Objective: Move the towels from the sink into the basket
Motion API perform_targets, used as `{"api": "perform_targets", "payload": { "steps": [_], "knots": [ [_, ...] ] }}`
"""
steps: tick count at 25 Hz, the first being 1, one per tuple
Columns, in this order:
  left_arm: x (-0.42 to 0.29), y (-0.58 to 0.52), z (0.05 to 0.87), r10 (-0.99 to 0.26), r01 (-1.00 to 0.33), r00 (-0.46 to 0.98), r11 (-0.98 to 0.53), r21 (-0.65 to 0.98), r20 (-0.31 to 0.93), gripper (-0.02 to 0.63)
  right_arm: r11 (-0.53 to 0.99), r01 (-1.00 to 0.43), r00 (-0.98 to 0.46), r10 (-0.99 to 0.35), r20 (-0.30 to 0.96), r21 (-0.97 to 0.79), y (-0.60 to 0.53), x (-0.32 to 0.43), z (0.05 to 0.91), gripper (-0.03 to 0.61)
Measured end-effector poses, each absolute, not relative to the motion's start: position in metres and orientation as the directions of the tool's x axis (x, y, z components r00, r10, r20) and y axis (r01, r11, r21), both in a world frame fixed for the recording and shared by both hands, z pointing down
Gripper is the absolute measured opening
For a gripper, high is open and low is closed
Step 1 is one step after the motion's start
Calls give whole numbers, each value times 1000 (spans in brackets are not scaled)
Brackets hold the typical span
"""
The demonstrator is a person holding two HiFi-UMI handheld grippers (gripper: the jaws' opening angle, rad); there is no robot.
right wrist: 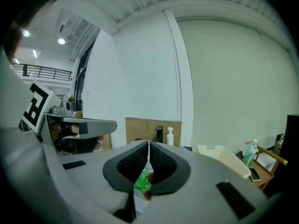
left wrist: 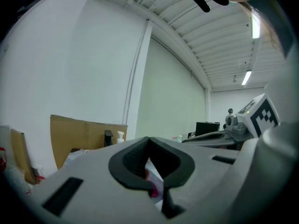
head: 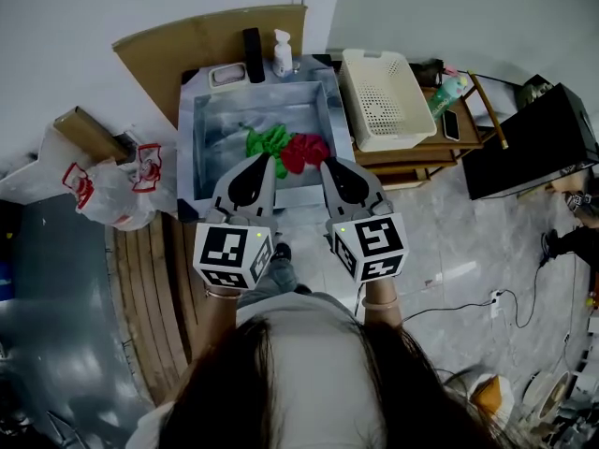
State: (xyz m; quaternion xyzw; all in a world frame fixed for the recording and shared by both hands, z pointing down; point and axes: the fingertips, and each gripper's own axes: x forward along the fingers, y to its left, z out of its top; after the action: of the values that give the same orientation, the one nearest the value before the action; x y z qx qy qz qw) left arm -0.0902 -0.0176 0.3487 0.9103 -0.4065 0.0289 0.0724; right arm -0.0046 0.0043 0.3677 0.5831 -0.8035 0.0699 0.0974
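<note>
Holding both grippers out side by side over the front lip of the sink. My left gripper has its jaws pressed together at the tips with nothing between them. My right gripper is the same, closed tight and empty.

Reply: ok, so where are the towels?

Me: Both down in the sink. The green towel is crumpled up near the middle and the red towel is touching it on the right. My left tips are close to the green one and my right tips are close to the red one. In the right gripper view a bit of green shows through the gap below the closed tips, and in the left gripper view there's a sliver of red in the same spot.

Reply: and the basket?

Me: The white basket sits just right of the sink on a wooden stand, with its holey bottom in plain sight. From the right gripper it's off to the right, past the jaws.

Reply: anything else around?

Me: A soap bottle stands at the sink's back rim, a cardboard sheet leans on the wall behind, and plastic bags sit off to the left.
</note>
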Motion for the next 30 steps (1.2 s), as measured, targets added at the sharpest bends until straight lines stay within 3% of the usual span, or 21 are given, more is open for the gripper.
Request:
{"api": "perform_targets", "payload": {
  "steps": [16,23,30],
  "knots": [
    [-93,-72,361,-682,-693,720,-702,164,126,8,312,-949,-272,-887,374,48,-50,-13,402,33],
    [-92,-86,374,-694,-710,704,-681,181,151,8,376,-923,-295,-831,472,86,-69,-9,435,104],
    [-88,-106,383,-726,-745,667,-639,193,169,8,458,-884,-336,-762,554,92,-92,-7,474,126]
  ]
}}
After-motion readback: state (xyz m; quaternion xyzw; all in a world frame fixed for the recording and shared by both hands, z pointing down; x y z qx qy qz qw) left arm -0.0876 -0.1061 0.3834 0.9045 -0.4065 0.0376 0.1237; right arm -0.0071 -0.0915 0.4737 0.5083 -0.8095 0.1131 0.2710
